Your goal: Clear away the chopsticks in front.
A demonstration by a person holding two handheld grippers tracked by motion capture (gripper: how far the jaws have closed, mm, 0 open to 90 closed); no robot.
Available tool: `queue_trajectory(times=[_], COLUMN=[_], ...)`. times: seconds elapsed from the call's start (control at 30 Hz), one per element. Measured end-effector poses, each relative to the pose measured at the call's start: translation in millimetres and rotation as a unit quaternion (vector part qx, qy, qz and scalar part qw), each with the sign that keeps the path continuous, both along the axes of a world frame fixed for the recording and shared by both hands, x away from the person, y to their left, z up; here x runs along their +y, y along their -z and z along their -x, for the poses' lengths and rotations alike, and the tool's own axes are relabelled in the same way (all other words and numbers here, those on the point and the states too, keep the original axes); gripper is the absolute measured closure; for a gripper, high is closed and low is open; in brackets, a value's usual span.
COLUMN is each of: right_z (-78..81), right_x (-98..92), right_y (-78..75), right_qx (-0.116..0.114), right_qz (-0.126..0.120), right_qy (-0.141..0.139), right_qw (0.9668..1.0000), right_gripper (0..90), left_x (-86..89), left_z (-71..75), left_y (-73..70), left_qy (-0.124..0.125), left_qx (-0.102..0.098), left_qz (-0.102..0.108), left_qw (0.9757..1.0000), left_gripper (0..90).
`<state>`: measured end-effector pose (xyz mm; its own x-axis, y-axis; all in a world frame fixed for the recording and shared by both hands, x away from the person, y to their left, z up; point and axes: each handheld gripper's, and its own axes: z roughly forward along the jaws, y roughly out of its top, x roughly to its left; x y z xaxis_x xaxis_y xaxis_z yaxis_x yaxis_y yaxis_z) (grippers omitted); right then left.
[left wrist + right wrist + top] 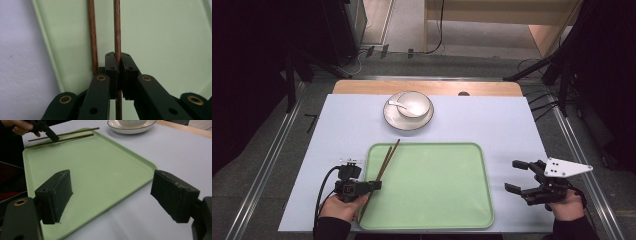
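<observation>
A pale lilac tabletop (512, 125) carries everything here, with a strip of bare wood along its far edge. On its near half lies a wide green tray (432, 190) with a raised rim and rounded corners, its bottom bare apart from what crosses the left edge. Beyond the tray, toward the far side, a round plate (392, 121) with a dark rim holds a white bowl (417, 102), and a white spoon (396, 105) rests against the bowl's left side.

The right tool (521, 176) hangs just off the tray's right edge above the tabletop, held in a hand at the lower right; its jaws stand wide apart with nothing between them, as the right gripper view shows plainly. The left tool (377, 185) sits at the tray's left edge, gripped by a hand near the bottom of the high view, and its jaws are clamped together on one of the two brown chopsticks (384, 167). In the left gripper view the pinched stick (117, 37) runs straight up between the black pads, while the second stick (93, 37) lies just beside the left jaw, free of the grip. Both sticks slant across the tray's left rim, their far tips pointing toward the plate.
</observation>
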<state>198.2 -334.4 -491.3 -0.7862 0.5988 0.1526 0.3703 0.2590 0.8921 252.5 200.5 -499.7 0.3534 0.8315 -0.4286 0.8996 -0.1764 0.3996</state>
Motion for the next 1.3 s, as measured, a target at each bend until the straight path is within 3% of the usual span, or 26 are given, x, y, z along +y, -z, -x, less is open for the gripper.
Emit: queue_trajectory(times=[0.13, 0.27, 0.3, 0.47, 0.73, 1.07, 1.1, 1.17, 1.3], right_z=[-0.4, -0.4, -0.4, -0.1, 0.1, 0.1, 0.1, 0.3, -0.1], right_x=[0.0, 0.3, 0.1, -0.4, -1.0, -0.6, -0.6, -0.6, -0.9], right_y=[0.1, -0.1, 0.0, 0.0, 0.2, 0.0, -0.1, -0.1, 0.2], right_qx=[0.000, 0.001, 0.000, 0.000, 0.001, 0.000, 0.000, 0.000, 0.000], right_qz=[0.000, 0.000, 0.000, -0.001, -0.002, -0.002, -0.002, -0.003, -0.004], right_qy=[0.000, 0.000, 0.000, 0.000, 0.000, -0.001, -0.001, -0.001, -0.002], right_qw=[1.0000, 1.0000, 1.0000, 1.0000, 1.0000, 1.0000, 1.0000, 1.0000, 1.0000], right_gripper=[17.7, 17.6, 17.7, 17.6, 17.6, 17.6, 17.6, 17.7, 17.6], left_x=[-1.5, 0.6, 1.5, 3.0, 5.3, 7.1, 8.4, 10.4, 17.5], left_z=[-1.2, -0.9, -0.3, 1.4, 9.5, 8.7, 8.0, 6.8, 4.4], left_y=[4.1, 3.5, 2.0, 1.0, 1.0, 1.7, 1.4, -0.3, -8.0], left_qy=[0.001, -0.011, -0.012, -0.014, -0.014, -0.011, -0.006, -0.002, 0.004], left_qx=[0.007, 0.003, -0.001, 0.003, 0.011, 0.009, 0.007, -0.002, -0.024], left_qz=[-0.021, -0.027, -0.041, -0.044, -0.038, -0.024, -0.016, -0.016, 0.012], left_qw=[0.9998, 0.9996, 0.9991, 0.9989, 0.9991, 0.9996, 0.9998, 0.9999, 0.9996], left_gripper=[85.9, 85.8, 85.6, 84.9, 85.0, 81.9, 74.8, 71.9, 59.8])
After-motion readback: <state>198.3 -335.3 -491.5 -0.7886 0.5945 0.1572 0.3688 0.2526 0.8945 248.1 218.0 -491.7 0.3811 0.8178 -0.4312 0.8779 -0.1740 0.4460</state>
